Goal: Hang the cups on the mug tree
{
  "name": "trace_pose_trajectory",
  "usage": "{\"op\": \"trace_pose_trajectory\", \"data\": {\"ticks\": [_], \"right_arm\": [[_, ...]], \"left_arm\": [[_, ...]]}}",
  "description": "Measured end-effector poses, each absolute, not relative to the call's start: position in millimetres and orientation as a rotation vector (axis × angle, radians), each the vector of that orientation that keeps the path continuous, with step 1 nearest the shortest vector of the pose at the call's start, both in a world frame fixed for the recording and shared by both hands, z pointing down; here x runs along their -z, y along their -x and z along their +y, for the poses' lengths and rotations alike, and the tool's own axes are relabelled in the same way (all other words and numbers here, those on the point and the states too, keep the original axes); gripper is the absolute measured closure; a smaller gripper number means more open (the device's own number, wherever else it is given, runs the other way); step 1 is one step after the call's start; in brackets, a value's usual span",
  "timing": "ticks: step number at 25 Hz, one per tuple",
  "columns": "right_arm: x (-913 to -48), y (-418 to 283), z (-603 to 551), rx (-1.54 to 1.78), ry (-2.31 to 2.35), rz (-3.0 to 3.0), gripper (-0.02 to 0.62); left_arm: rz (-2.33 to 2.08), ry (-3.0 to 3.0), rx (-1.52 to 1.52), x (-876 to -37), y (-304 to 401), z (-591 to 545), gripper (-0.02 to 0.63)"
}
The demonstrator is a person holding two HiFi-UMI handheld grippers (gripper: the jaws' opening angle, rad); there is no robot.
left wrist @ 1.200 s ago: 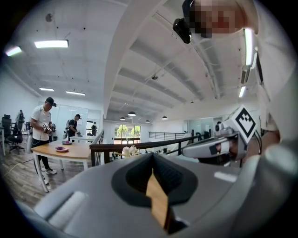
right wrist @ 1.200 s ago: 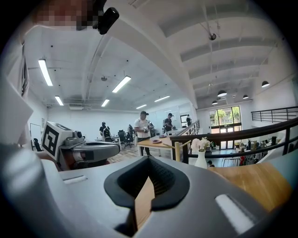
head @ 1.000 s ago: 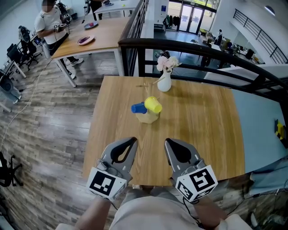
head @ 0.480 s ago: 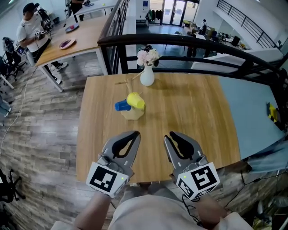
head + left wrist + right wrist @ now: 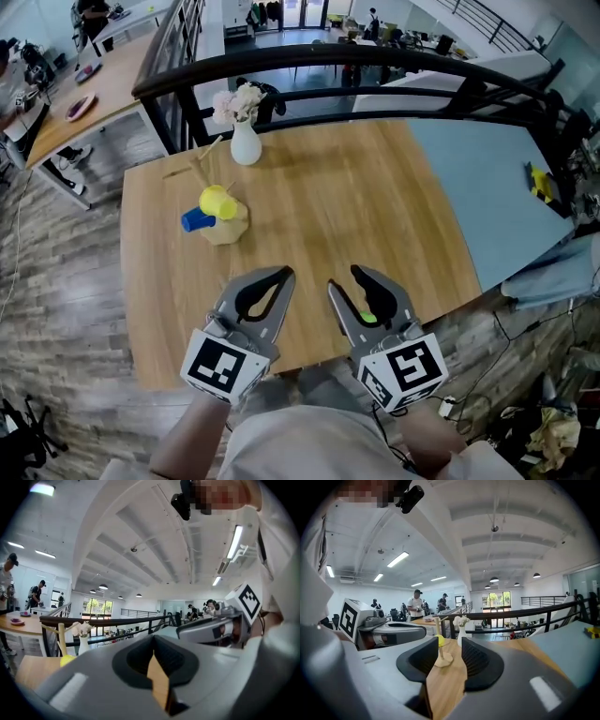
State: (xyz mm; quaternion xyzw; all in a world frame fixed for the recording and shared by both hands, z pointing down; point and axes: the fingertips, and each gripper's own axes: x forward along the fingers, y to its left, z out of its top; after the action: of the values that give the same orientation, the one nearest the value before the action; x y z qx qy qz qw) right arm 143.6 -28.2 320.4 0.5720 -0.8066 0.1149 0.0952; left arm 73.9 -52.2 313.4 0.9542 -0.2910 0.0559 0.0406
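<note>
Jaws: left gripper (image 5: pixel 284 275) closed; right gripper (image 5: pixel 346 279) just opening, nothing between (vase (image 5: pixel 246 150) holds flowers (image 5: pixel 239 101)).

Two grippers are in view: one left gripper (image 5: pixel 281 273) and one right gripper (image 5: pixel 346 279). Ahead of them, off to their left, are one mug tree (image 5: pixel 226 232) and two cups, one yellow cup (image 5: pixel 217 202) and one blue cup (image 5: pixel 196 221). Farther ahead is one vase (image 5: pixel 246 148). Under them is one table (image 5: pixel 375 206).
</note>
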Motion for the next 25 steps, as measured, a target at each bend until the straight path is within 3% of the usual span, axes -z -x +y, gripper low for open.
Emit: {"op": "trace_pose_trajectory", "data": {"ticks": [12,25], "right_arm": [[-393,-225,-5,-0.444,-1.793,-2.184,0.371],[-476,-250,27,-0.553,-1.726,-2.089,0.333]], "left_arm": [[-0.655,-2.880,-0.314,-388,-153,-36,0.604],[-0.526,-2.804,-0.452,-472,-189,-21,0.604]]}}
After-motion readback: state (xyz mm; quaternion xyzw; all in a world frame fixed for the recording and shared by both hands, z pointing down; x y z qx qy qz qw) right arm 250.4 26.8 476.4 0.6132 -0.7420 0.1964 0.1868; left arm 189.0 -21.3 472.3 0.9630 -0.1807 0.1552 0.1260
